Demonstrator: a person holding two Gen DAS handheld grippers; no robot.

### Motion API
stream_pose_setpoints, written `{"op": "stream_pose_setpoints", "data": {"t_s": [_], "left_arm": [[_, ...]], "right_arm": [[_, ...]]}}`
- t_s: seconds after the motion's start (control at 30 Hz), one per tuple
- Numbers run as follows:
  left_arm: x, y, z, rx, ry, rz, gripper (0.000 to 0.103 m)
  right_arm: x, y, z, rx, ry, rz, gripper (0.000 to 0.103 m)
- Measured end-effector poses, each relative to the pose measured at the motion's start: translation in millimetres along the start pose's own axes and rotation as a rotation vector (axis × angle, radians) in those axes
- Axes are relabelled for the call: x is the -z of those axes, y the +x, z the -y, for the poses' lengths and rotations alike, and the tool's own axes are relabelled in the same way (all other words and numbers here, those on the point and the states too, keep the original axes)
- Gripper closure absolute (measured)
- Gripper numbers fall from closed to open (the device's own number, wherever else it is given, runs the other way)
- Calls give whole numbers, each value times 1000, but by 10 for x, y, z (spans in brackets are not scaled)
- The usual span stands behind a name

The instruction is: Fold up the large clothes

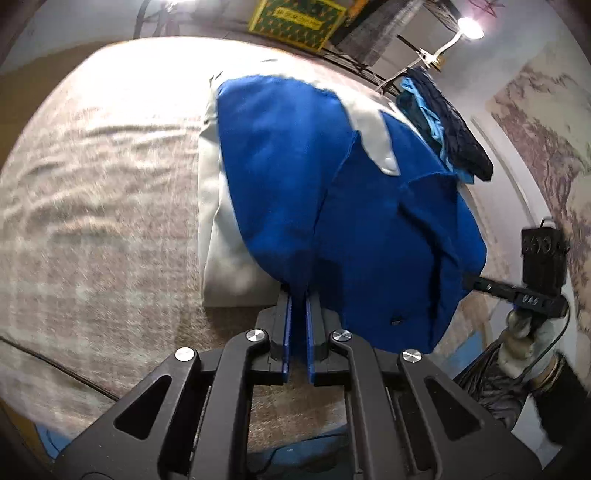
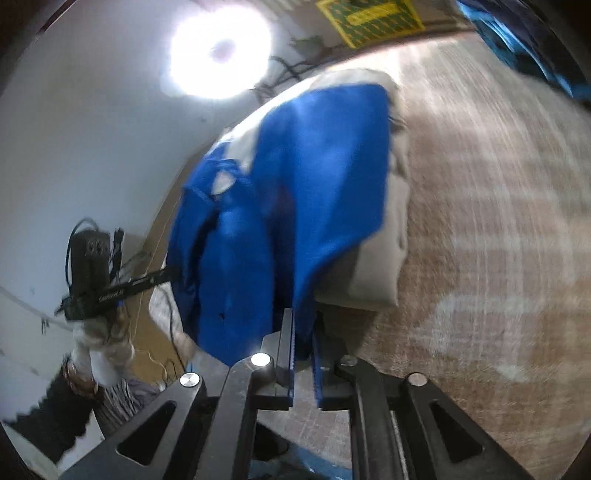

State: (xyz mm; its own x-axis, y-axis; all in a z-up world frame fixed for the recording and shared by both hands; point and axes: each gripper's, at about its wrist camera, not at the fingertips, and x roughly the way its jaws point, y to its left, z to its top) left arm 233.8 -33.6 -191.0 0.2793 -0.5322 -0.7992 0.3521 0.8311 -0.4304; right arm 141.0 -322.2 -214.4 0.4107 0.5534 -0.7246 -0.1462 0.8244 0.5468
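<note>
A large blue and white garment (image 1: 332,192) is lifted off the beige bed cover (image 1: 96,192), with its far end still resting on the bed. My left gripper (image 1: 298,295) is shut on its blue near edge. My right gripper (image 2: 302,325) is shut on another part of the same blue edge (image 2: 303,206), and it also shows at the right of the left wrist view (image 1: 476,282), its tips buried in the cloth. The garment hangs and folds between the two grippers. Both views are motion-blurred.
A pile of dark blue and light blue clothes (image 1: 443,125) lies at the bed's far right edge. A yellow-green box (image 1: 295,22) stands behind the bed. A clip lamp (image 1: 469,27) shines at the back. A patterned wall (image 1: 546,155) runs along the right.
</note>
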Motion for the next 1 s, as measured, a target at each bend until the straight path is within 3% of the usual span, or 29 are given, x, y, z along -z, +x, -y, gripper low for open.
{"op": "stream_pose_setpoints", "data": {"t_s": [0.03, 0.07, 0.17, 0.2, 0.23, 0.27, 0.4, 0.53, 0.6, 0.77, 0.87, 1.0], "left_arm": [[30, -53, 28, -4, 19, -4, 99], [42, -109, 43, -6, 30, -14, 99], [65, -330, -2, 34, 14, -20, 89], [36, -423, -30, 57, -4, -1, 75], [-28, -508, -81, 75, -29, 32, 68], [-90, -560, -106, 82, -49, 62, 68], [-482, -620, -60, 51, -28, 158, 68], [-827, -368, -10, 69, -25, 159, 68], [-960, -153, -25, 39, -10, 142, 68], [-1077, 499, -155, -69, 74, 65, 71], [-989, 621, -132, -104, 205, 127, 71], [-1036, 530, -196, -74, 106, 90, 72]], "right_arm": [[-5, -45, -51, 25, -29, -10, 78], [1, -105, -96, 41, -55, -14, 58], [28, -357, -139, 46, -105, 16, 45], [1, -428, -102, 32, -99, 39, 41], [-75, -460, -44, 27, -83, 64, 41], [-119, -476, 13, 32, -61, 84, 40], [-528, -305, 246, 33, 40, 114, 40], [-915, 79, 478, 18, 90, 92, 44], [-1005, 234, 529, -15, 109, 85, 67], [-1170, 463, 479, 41, 24, 86, 83], [-1178, 565, 476, 91, -41, 65, 84], [-1108, 472, 441, 91, -45, 69, 78]]}}
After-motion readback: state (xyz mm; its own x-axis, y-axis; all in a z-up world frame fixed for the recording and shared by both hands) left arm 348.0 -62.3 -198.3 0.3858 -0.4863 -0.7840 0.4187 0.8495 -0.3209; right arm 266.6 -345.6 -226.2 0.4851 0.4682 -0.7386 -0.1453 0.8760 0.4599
